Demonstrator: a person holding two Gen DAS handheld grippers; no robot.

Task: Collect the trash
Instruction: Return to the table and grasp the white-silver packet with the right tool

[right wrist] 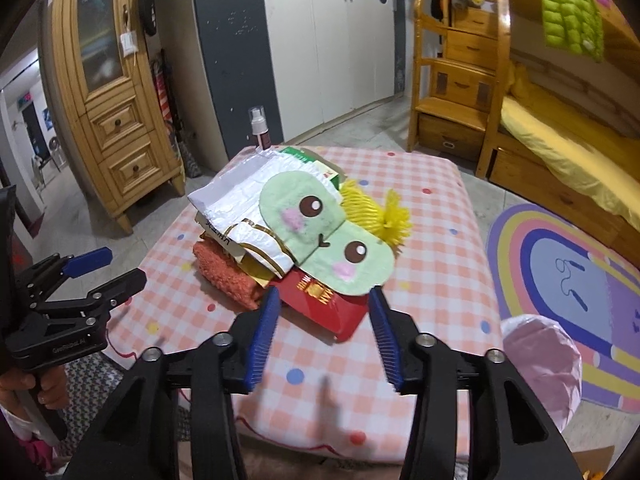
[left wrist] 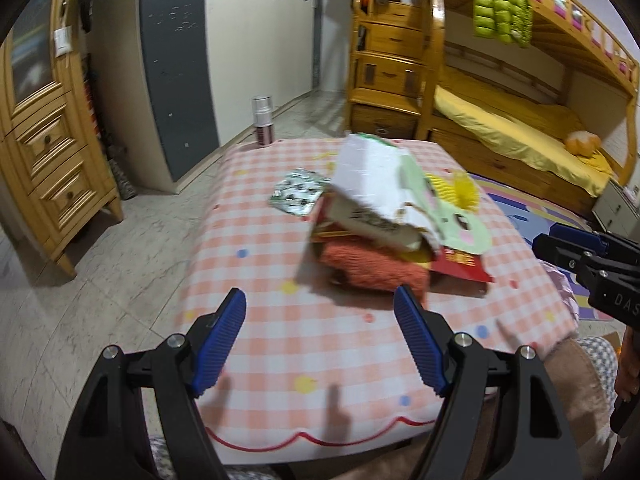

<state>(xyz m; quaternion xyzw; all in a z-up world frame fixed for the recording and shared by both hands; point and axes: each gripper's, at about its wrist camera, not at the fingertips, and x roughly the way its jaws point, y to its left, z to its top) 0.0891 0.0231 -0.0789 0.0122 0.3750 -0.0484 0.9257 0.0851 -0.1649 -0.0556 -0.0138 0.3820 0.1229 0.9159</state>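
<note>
A heap of trash lies on the table with the pink checked cloth (left wrist: 280,344) (right wrist: 440,208). In it are a white padded mailer (left wrist: 368,172) (right wrist: 240,188), a green cartoon-face sheet (right wrist: 320,236) (left wrist: 460,220), yellow mesh (right wrist: 376,210), a red box (right wrist: 332,312) (left wrist: 460,266) and an orange fuzzy cloth (left wrist: 372,268) (right wrist: 224,272). A foil wrapper (left wrist: 298,196) lies left of the heap. My left gripper (left wrist: 319,292) (right wrist: 116,268) is open, short of the orange cloth. My right gripper (right wrist: 324,292) (left wrist: 552,242) is open, its fingers either side of the red box's near corner without pressing it.
A pump bottle (left wrist: 263,122) (right wrist: 260,128) stands at the table's far edge. A pink plastic bag (right wrist: 540,364) bulges beside the table's right side, above a rainbow rug (right wrist: 560,272). A wooden cabinet (left wrist: 44,152) stands left and a bunk bed (left wrist: 512,132) right.
</note>
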